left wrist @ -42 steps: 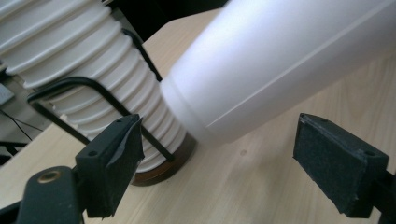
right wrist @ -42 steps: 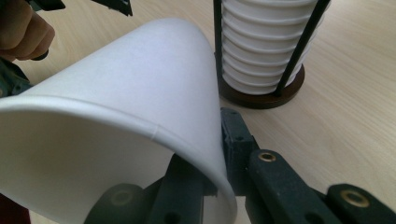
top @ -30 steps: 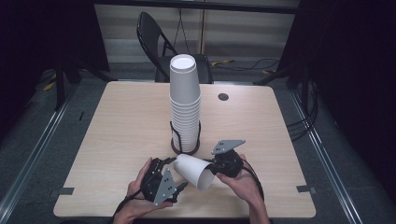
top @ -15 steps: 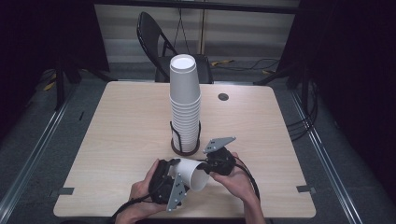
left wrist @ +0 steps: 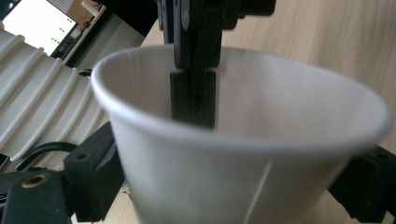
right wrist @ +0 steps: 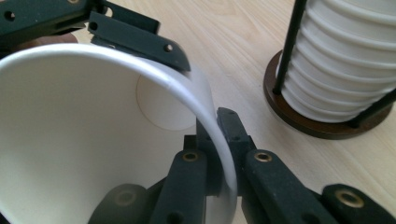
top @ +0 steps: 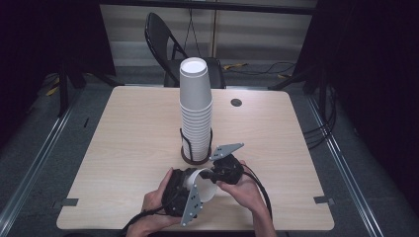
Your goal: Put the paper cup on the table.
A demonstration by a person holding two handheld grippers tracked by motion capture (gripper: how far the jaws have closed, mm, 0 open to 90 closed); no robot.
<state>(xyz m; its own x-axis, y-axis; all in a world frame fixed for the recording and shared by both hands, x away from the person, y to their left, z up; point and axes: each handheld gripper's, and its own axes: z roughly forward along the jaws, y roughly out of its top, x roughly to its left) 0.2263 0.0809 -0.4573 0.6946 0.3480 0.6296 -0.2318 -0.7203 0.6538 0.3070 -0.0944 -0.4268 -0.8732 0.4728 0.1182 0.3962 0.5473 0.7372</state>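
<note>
In the high view the grey plate (top: 191,205) of the left gripper (top: 185,190) hides much of the lying paper cup (top: 205,185), and hands cover both gripper bodies. In the left gripper view the cup's base is cut off below, its near rim blurred. The wire holder (top: 195,148) hides the stack's (top: 195,106) lowest cups.

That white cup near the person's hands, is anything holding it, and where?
Yes: the right gripper pinches the paper cup by its rim wall; the left gripper's jaws flank its body.
</note>
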